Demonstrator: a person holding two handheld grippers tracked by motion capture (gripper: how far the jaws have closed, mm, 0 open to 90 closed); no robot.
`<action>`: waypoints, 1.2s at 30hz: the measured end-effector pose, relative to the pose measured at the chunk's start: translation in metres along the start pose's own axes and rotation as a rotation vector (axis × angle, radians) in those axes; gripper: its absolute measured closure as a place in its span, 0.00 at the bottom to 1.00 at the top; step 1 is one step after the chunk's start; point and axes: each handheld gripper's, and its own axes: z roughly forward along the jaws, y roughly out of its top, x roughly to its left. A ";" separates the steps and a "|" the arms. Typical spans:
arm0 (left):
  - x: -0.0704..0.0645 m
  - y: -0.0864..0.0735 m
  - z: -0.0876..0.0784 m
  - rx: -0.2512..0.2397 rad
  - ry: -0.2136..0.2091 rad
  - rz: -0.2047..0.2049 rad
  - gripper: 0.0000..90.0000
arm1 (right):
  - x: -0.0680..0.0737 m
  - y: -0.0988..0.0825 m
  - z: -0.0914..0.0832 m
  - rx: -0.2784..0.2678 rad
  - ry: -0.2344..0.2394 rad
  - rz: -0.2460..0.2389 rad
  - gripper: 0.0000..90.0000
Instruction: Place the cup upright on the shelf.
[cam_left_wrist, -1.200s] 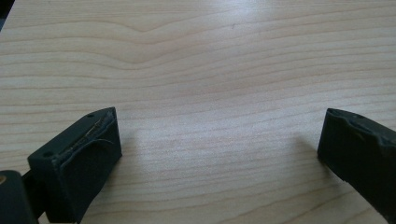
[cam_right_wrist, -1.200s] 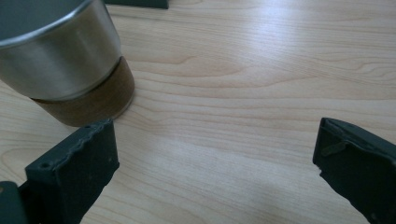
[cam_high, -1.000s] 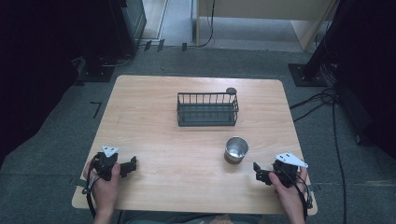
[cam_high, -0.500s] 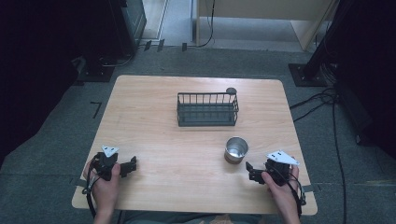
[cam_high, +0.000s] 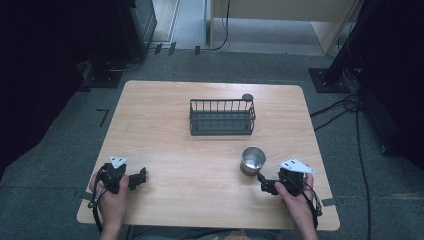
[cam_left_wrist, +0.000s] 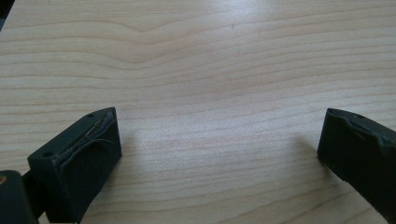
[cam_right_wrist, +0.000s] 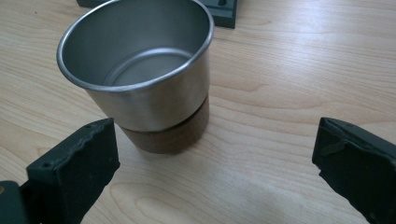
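Note:
A steel cup (cam_high: 252, 159) with a brown wooden base stands upright and empty on the wooden table (cam_high: 175, 125), right of centre. In the right gripper view the cup (cam_right_wrist: 140, 74) looms close, just ahead of the jaws and toward the left one. My right gripper (cam_high: 264, 182) is open, a short way below and right of the cup, not touching it. At the table's front left my left gripper (cam_high: 141, 176) is open over bare wood, its jaws wide apart in the left gripper view (cam_left_wrist: 219, 154).
A black wire basket (cam_high: 222, 117) sits empty at the middle back of the table, with a small dark round thing (cam_high: 247, 97) at its far right corner. The basket's base (cam_right_wrist: 224, 11) shows behind the cup. Cables (cam_high: 350, 107) lie on the floor at right.
My right gripper has moved left and forward, closing in on the cup. The left gripper has stayed where it was.

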 end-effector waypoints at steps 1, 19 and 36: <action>0.000 0.000 0.000 0.000 0.000 0.000 0.00 | 0.000 0.001 0.001 0.000 0.005 -0.002 0.00; 0.000 0.000 0.000 0.000 0.000 0.000 0.00 | 0.015 0.015 0.019 0.002 0.069 -0.003 0.00; 0.000 0.000 0.000 -0.001 0.000 0.000 0.00 | 0.030 0.018 0.041 -0.004 0.037 -0.036 0.10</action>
